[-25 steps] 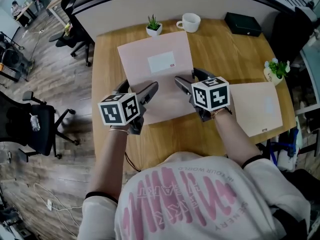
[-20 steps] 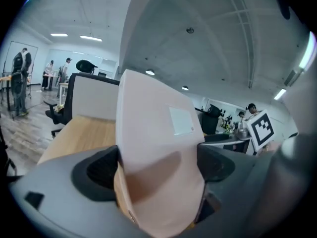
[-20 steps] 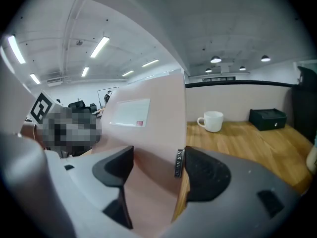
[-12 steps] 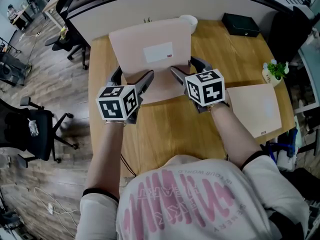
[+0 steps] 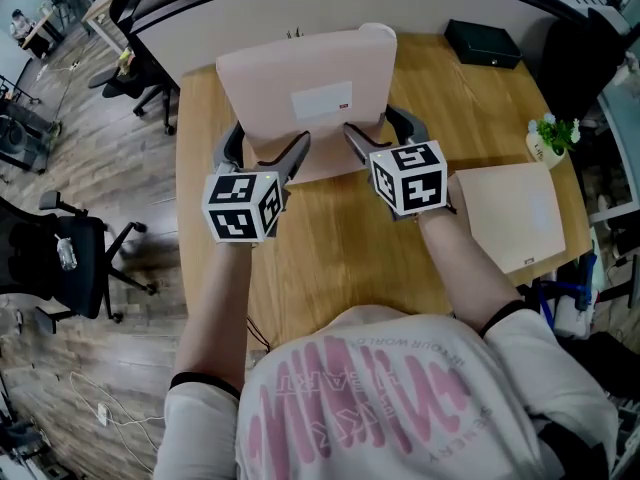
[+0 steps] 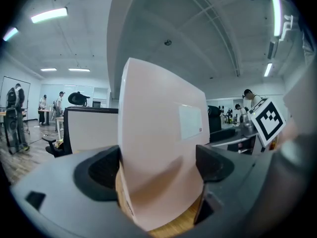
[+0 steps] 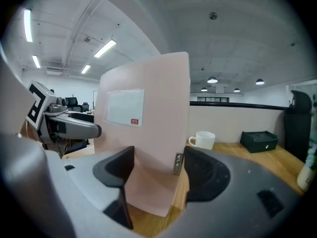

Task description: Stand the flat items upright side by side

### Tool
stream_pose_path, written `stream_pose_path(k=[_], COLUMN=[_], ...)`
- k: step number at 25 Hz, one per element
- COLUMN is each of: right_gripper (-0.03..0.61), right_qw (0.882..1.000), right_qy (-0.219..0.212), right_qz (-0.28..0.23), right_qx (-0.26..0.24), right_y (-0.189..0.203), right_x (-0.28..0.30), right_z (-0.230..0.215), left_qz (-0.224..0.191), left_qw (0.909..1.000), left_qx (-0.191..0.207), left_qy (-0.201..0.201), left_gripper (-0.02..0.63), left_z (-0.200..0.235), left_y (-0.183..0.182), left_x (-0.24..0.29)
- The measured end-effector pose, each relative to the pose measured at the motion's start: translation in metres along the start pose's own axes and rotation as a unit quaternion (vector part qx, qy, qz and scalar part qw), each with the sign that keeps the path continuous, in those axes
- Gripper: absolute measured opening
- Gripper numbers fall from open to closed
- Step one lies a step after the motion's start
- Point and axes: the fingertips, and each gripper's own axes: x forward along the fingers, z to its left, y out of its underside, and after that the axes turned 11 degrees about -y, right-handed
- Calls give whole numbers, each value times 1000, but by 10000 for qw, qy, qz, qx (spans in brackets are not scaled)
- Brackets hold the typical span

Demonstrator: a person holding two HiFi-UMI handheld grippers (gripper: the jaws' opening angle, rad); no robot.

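Overhead, the pink folder stands on its lower edge at the far middle of the wooden table, with the left gripper and right gripper at its bottom corners — a second folder lies flat, well apart to the right. Left gripper view: both pads clamp the folder's lower corner. Right gripper view: the jaws pinch its spine corner — a white mug stands behind.
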Motion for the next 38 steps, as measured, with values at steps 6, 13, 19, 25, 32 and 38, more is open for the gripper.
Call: stream_pose_path(k=[6, 13, 19, 25, 32, 38], right_gripper=[314, 301, 299, 299, 299, 333], right_qw=[9995, 9980, 9979, 9979, 9974, 9984], right_qy=[169, 350, 361, 359, 235, 20], right_qz=[-84, -142, -161, -151, -1, 180], right_qx=[-234, -499, -514, -524, -679, -533], right_y=[3, 5, 4, 4, 7, 11], right_x=[-3, -4, -2, -3, -2, 0], right_z=[0, -1, -1, -1, 4, 6], left_qz=[-377, -550, -458, -385, -291, -213], left_qw=[9991, 9983, 9985, 9987, 9993, 9997], left_qx=[-187, 67, 182, 217, 151, 99], left_qy=[-85, -153, -245, -251, -186, -74], left_gripper=[446, 431, 419, 407, 408, 428], left_z=[2, 3, 7, 10, 13, 10], left_y=[0, 0, 4, 4, 4, 4], left_x=[-1, 0, 4, 2, -3, -5])
